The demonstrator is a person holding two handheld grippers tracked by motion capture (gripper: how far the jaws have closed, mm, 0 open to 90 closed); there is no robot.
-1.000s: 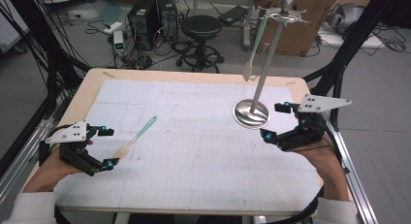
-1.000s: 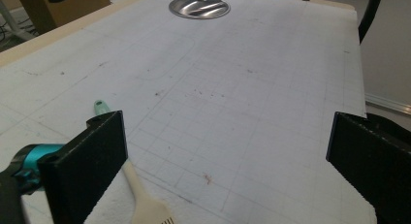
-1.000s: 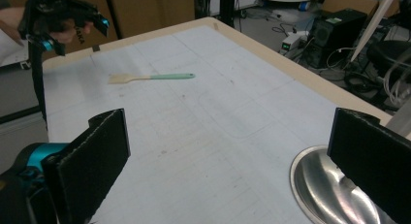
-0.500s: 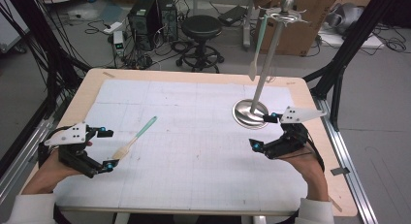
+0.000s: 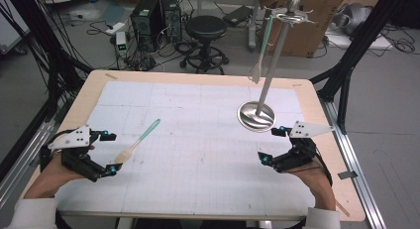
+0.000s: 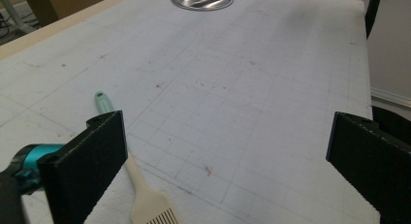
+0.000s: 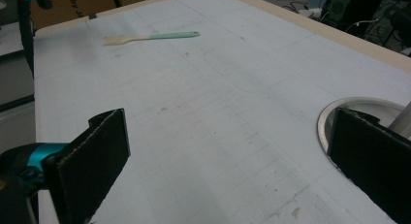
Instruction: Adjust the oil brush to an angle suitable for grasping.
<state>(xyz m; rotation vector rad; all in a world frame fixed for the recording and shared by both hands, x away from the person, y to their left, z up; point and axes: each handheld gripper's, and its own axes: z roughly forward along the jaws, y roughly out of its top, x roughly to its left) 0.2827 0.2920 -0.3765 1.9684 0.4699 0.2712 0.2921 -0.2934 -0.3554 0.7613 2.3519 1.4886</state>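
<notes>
A small brush (image 5: pixel 137 141) with a mint-green handle and pale bristles lies flat on the white gridded mat, just right of my left gripper (image 5: pixel 109 152). That gripper is open and empty; its own view has the brush (image 6: pixel 138 186) beside the left jaw. A metal stand (image 5: pixel 270 65) rises from a round steel base (image 5: pixel 256 115) at the right, with a second mint-handled utensil (image 5: pixel 261 53) hanging from its top hooks. My right gripper (image 5: pixel 274 145) is open and empty, just in front of the base (image 7: pixel 358 107). The brush (image 7: pixel 150 37) lies far off in the right gripper view.
The mat (image 5: pixel 198 140) covers a wooden table (image 5: pixel 317 110) with a black frame post (image 5: pixel 346 75) at its right rear corner. Behind the table stand a stool (image 5: pixel 205 28), a computer tower (image 5: pixel 148 13) and cardboard boxes (image 5: pixel 317 21).
My right gripper has drawn back from beside the stand's base toward the table's front edge. The left gripper and the brush have not moved.
</notes>
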